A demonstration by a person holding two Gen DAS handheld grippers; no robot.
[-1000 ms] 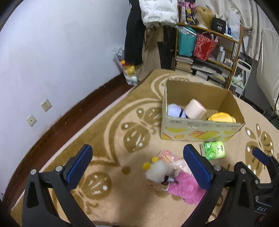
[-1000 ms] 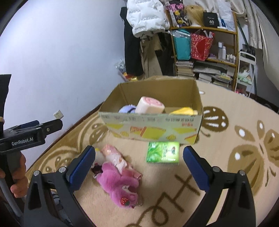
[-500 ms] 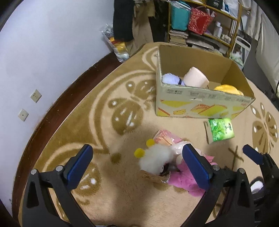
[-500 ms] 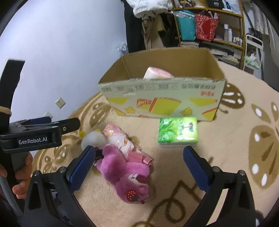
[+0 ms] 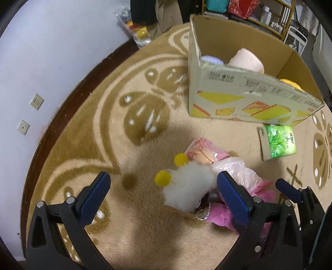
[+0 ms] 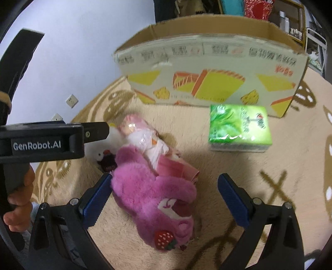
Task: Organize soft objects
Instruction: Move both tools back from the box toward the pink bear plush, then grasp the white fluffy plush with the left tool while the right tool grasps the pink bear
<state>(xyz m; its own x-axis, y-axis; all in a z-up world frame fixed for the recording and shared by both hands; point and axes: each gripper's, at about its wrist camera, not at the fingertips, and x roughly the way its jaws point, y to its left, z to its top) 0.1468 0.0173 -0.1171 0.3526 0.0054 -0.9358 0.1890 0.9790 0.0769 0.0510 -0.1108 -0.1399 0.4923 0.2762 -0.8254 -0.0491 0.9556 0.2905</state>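
Note:
A white fluffy toy (image 5: 187,183) with yellow pompoms lies on the rug between my open left gripper's (image 5: 164,194) fingers. A pink plastic-wrapped pack (image 5: 209,154) and a pink plush bear (image 5: 223,218) lie against it. In the right wrist view the pink bear (image 6: 157,199) with a strawberry patch lies between my open right gripper's (image 6: 164,197) fingers, the pink pack (image 6: 149,143) lies behind it, and a green tissue pack (image 6: 239,127) lies further right. The cardboard box (image 5: 244,91) holds a pink roll (image 5: 247,60), a pale purple item and a yellow item. The left gripper body (image 6: 47,141) shows at left.
The tan patterned rug (image 5: 132,116) covers the floor. A white wall with outlets (image 5: 36,101) and dark baseboard run along the left. Shelves with bags and books (image 5: 249,8) stand behind the box. A plastic bag (image 5: 134,31) leans by the wall.
Both grippers have moved down and closer to the toy pile. The white toy now sits between the left fingers and the pink bear between the right fingers.

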